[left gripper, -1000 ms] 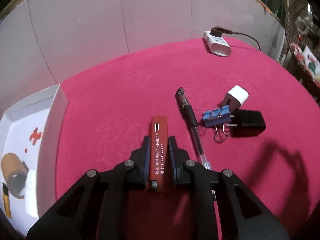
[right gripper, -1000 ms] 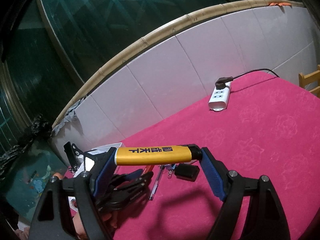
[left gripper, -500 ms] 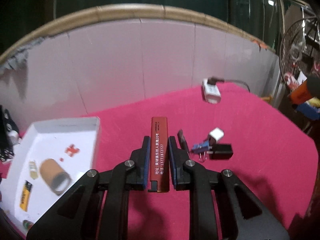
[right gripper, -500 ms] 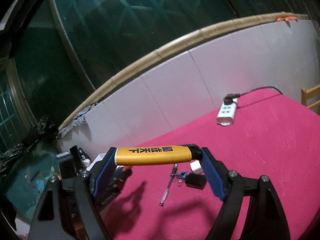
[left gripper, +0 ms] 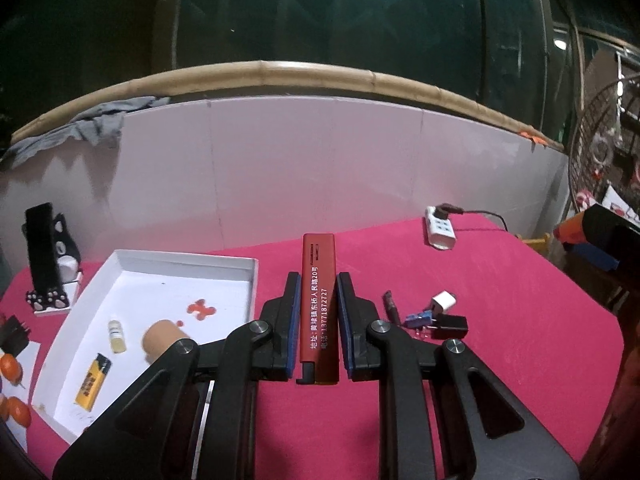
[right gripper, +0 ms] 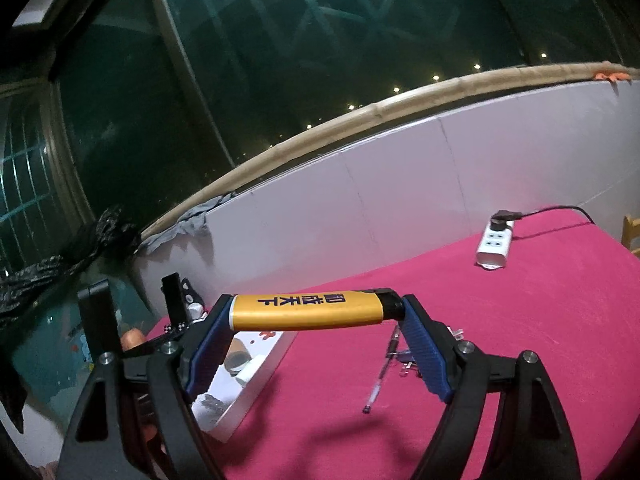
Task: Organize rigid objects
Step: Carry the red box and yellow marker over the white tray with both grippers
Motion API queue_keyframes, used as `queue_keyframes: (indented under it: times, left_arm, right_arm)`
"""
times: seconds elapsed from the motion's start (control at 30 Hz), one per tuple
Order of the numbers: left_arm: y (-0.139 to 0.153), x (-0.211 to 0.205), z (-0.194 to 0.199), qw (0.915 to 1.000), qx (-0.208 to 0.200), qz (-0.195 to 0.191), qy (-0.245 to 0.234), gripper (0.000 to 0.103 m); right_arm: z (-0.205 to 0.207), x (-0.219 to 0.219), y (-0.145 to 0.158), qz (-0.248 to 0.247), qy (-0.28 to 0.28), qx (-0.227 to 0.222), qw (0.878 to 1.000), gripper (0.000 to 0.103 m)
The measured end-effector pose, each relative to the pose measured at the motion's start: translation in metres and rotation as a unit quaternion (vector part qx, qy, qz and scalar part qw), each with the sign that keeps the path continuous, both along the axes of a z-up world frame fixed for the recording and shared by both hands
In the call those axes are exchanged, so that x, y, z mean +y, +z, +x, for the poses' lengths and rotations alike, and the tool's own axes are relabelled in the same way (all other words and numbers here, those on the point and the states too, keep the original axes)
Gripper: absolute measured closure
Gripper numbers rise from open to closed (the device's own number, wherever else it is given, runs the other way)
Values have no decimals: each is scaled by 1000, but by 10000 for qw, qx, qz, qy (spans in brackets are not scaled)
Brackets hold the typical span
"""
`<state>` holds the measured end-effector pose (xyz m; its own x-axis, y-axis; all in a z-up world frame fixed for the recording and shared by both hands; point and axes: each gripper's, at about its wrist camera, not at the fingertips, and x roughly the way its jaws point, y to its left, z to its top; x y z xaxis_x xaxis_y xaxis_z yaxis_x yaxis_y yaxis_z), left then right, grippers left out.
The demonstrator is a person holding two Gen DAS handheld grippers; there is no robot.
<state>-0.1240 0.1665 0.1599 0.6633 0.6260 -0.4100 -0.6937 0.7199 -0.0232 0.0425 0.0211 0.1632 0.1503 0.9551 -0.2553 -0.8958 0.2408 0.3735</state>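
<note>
A: Why does the left tongs (left gripper: pixel 318 312) hold the red lighter (left gripper: pixel 319 304) lengthwise?

B: Its jaws are nearly shut on the lighter's narrow sides, so the body points straight ahead, clear of the pink desk (left gripper: pixel 500 280). My guess is that this makes it easy to lower into the white tray (left gripper: pixel 244 268), which sits down and to the left of these tongs.

A: And the right tongs (right gripper: pixel 308 320)?

B: They stand wide, pressed on the two ends of the yellow lighter (right gripper: pixel 306 312), which spans crosswise between the pads. The same tray lies below them and to their left.

A: What remains out?

B: A pen (right gripper: pixel 382 372), a blue binder clip (left gripper: pixel 418 319), a white charger (left gripper: pixel 443 302) and a black charger (left gripper: pixel 450 327) lie on the desk just right of the left tongs. In the tray are a cardboard roll (left gripper: pixel 162 336), a small bottle (left gripper: pixel 116 335) and another yellow lighter (left gripper: pixel 93 384).
</note>
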Motion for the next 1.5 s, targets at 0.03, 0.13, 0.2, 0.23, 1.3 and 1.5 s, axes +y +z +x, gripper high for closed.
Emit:
queue_keyframes:
  times: [0.03, 0.13, 0.2, 0.23, 1.3, 1.5]
  left_arm:
    - [1, 1, -5, 10000, -36, 2, 43, 87]
    - [3, 7, -19, 9997, -151, 7, 170, 86]
    - [5, 10, -30, 9994, -216, 11, 262, 86]
    - [5, 12, -34, 9993, -241, 9, 300, 86]
    - [-10, 81, -190, 9820, -963, -401, 1571, 87]
    - [-26, 97, -206, 9782, -921, -598, 1764, 87]
  right_arm:
    - [-2, 3, 2, -6, 28, -34, 10000, 21]
    - [-10, 10, 6, -37, 128, -141, 9998, 21]
    - [-18, 16, 10, -73, 196, -240, 9995, 21]
    - [-22, 21, 12, -93, 244, -295, 9992, 21]
    - [-119, 130, 22, -720, 1125, -983, 9862, 21]
    - [-125, 155, 12, -953, 1128, -1041, 9835, 21]
